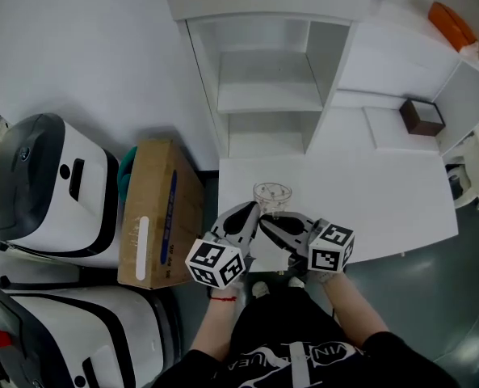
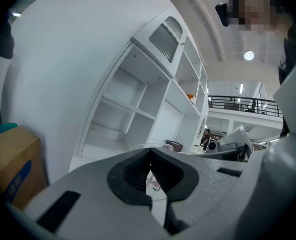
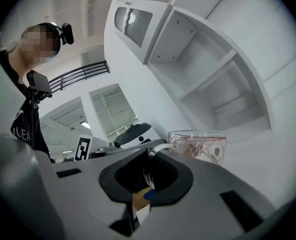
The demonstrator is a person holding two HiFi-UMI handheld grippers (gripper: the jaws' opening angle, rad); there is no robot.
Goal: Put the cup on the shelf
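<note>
A clear glass cup (image 1: 272, 193) with a red pattern stands near the front of the white table (image 1: 376, 204), below the empty white shelf unit (image 1: 270, 95). My right gripper (image 1: 262, 220) points at it from the front. In the right gripper view the jaws (image 3: 148, 153) are closed with the cup's glass handle running in between them, and the cup body (image 3: 200, 145) sits just beyond. My left gripper (image 1: 255, 209) is shut and empty beside the cup's left side. Only the cup rim (image 2: 143, 146) shows above the jaws (image 2: 148, 152) in the left gripper view.
A cardboard box (image 1: 158, 208) and white machines (image 1: 49, 188) stand on the floor to the left of the table. A small brown box (image 1: 422, 116) sits on the counter at the right, and an orange item (image 1: 451, 24) lies farther back.
</note>
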